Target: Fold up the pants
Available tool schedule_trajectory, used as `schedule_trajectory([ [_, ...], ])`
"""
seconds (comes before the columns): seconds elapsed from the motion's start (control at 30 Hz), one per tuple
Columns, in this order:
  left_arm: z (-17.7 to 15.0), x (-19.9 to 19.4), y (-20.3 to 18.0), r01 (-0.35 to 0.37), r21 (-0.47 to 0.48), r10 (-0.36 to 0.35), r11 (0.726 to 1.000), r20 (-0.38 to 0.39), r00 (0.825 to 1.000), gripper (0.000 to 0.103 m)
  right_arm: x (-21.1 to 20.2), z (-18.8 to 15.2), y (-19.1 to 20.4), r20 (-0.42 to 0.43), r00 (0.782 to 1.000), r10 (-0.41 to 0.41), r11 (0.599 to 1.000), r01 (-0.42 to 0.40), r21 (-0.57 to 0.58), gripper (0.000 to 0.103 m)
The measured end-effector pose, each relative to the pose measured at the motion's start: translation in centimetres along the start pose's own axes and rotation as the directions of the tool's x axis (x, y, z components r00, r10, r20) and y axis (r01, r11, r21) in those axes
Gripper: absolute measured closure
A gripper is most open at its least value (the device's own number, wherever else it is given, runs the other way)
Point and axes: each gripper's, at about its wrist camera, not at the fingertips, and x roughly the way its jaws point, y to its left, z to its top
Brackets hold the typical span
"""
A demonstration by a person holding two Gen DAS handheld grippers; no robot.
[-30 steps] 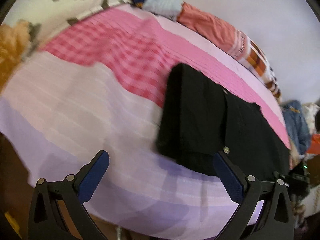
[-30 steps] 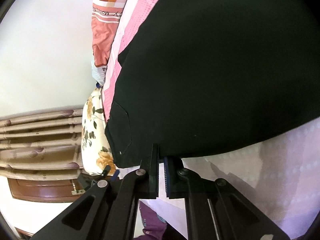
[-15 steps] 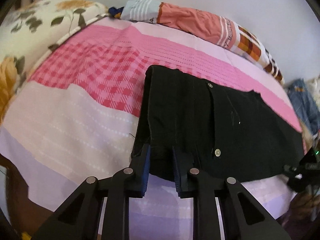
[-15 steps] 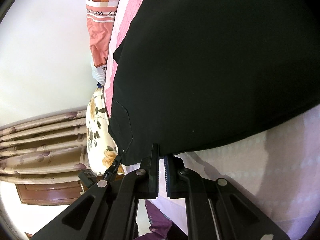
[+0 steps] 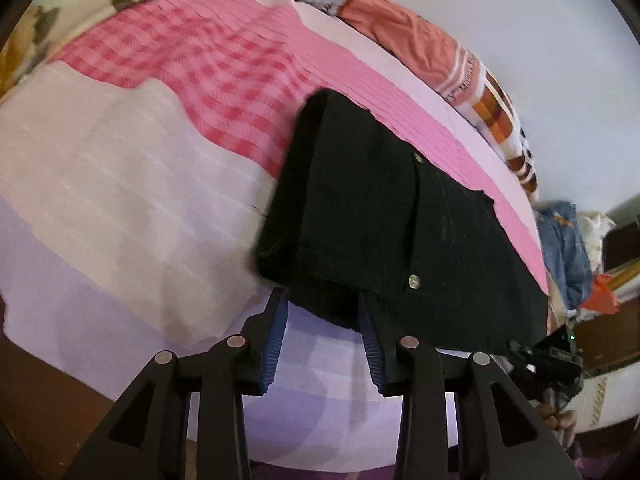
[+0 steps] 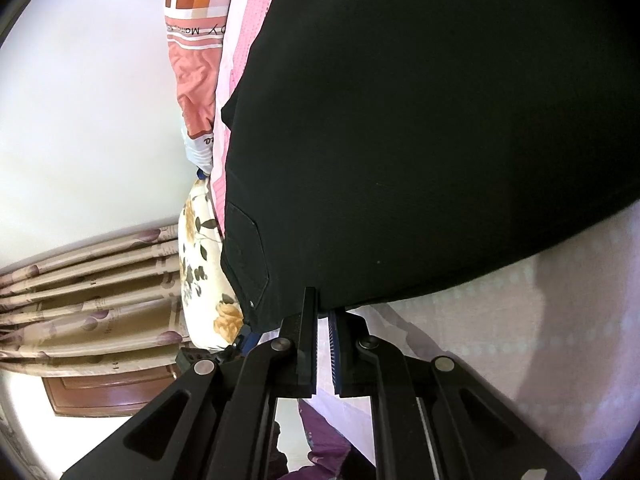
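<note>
Black pants (image 5: pixel 380 216) lie spread on the pink and lilac bedsheet (image 5: pixel 120 184). My left gripper (image 5: pixel 320 304) is at their near left corner. Its jaws are opening, and a dark fold of the cloth hangs loosely between the blue pads (image 5: pixel 274 336). In the right wrist view the pants (image 6: pixel 420 120) fill most of the frame. My right gripper (image 6: pixel 322 304) is shut on their near edge, beside a back pocket (image 6: pixel 246 256). The right gripper (image 5: pixel 556 354) also shows small at the pants' far right end in the left wrist view.
A rolled orange and checked blanket (image 5: pixel 400 36) lies along the wall side of the bed. A floral pillow (image 6: pixel 200 272) sits at the bed's head, with curtains (image 6: pixel 88 280) behind it. Jeans and other clothes (image 5: pixel 568 248) are piled past the bed's right end.
My left gripper went from wide open beside the pants to nearly shut on their near left corner. Its jaws have since spread partway. The right gripper stayed shut on the edge.
</note>
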Motion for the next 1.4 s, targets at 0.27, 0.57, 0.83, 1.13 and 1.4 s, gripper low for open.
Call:
schedule_trajectory([
  [0.27, 0.8, -0.1, -0.9, -0.034, 0.035, 0.033, 0.999, 0.042, 0.999, 0.073, 0.1, 0.0, 0.0, 0.0, 1.0, -0.004, 1.0, 0.004, -0.004, 0.094],
  [0.57, 3.0, -0.2, -1.5, -0.115, 0.09, 0.106, 0.989, 0.101, 0.989, 0.087, 0.7, -0.3, 0.5, -0.017, 1.0, -0.004, 0.999, 0.003, -0.045, 0.093],
  [0.83, 2.1, 0.6, -0.9, -0.134, 0.092, 0.124, 0.987, 0.102, 0.987, 0.086, 0.9, -0.5, -0.2, -0.036, 0.999, 0.014, 1.0, -0.014, -0.015, 0.094],
  [1.13, 1.7, 0.5, -0.7, -0.184, 0.128, 0.171, 0.975, 0.109, 0.979, 0.082, 1.8, -0.7, 0.2, -0.085, 0.996, 0.0, 0.999, -0.003, -0.037, 0.095],
  [1.4, 2.4, -3.0, 0.0, -0.289, 0.062, 0.275, 0.955, 0.175, 0.945, 0.051, -1.8, 0.1, 10.4, -0.038, 0.992, -0.117, 0.873, 0.085, -0.48, 0.067],
])
